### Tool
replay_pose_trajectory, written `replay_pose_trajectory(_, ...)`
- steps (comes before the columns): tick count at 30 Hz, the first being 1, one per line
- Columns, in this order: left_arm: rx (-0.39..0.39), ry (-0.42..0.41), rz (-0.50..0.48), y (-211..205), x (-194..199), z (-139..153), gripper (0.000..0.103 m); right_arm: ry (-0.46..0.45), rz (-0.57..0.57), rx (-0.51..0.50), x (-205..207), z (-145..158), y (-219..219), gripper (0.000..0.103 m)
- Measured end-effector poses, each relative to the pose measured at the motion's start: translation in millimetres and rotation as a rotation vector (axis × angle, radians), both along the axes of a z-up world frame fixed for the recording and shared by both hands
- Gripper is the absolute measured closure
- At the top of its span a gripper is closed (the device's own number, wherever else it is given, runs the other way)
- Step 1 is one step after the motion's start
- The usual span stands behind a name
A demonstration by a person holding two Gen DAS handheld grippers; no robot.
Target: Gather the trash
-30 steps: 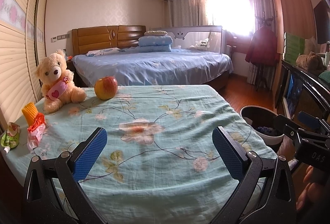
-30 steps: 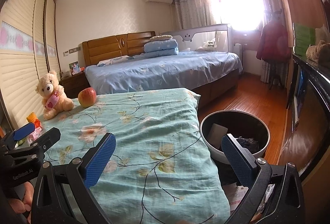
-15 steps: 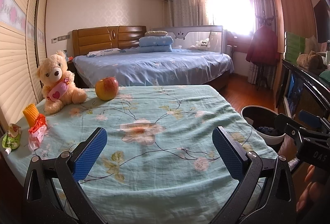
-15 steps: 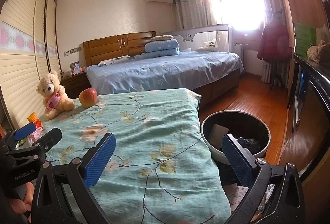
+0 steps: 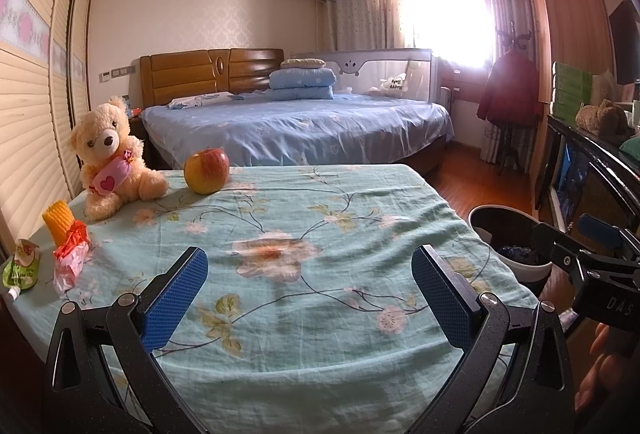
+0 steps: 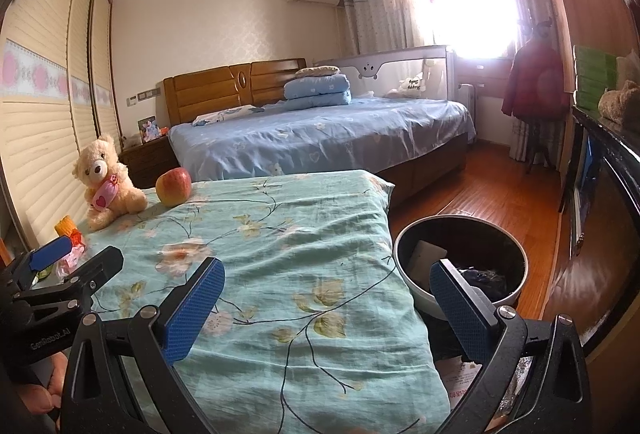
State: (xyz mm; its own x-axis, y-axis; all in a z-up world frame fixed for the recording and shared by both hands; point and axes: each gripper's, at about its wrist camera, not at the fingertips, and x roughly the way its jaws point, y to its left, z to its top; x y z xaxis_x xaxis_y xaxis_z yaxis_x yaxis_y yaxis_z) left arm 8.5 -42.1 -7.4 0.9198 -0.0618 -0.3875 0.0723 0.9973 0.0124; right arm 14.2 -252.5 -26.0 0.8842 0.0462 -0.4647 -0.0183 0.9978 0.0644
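A red and white crumpled wrapper (image 5: 71, 258) lies at the left edge of the flowered teal cloth (image 5: 304, 234), with an orange ridged piece (image 5: 57, 222) behind it and a green pouch (image 5: 21, 270) to its left. A round bin (image 6: 460, 266) with dark contents stands on the floor to the right of the table; it also shows in the left wrist view (image 5: 508, 242). My left gripper (image 5: 310, 294) is open and empty over the cloth's near part. My right gripper (image 6: 326, 308) is open and empty over the cloth's right edge, beside the bin.
A teddy bear (image 5: 110, 154) and an apple (image 5: 207, 171) sit at the cloth's far left. A blue bed (image 5: 296, 122) lies beyond. A dark cabinet (image 6: 600, 214) runs along the right. Paper (image 6: 464, 378) lies on the floor by the bin.
Both views have shifted very slightly; the grippers stay open and nothing on the table has moved.
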Motion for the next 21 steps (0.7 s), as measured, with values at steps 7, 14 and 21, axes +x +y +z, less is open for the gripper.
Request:
replay_pose_trajectory(7,0.000,0.004,0.001,1,2,0,0.000,0.010,0.005,0.002,3,0,0,0.000)
replay_pose_trajectory(14,-0.001,0.009,0.003,2,6,-2,0.000,0.024,0.013,-0.002,7,-1,2,0.000)
replay_pose_trajectory(21,-0.003,0.029,0.008,5,13,-5,0.000,0.037,0.019,-0.002,12,-2,2,0.000)
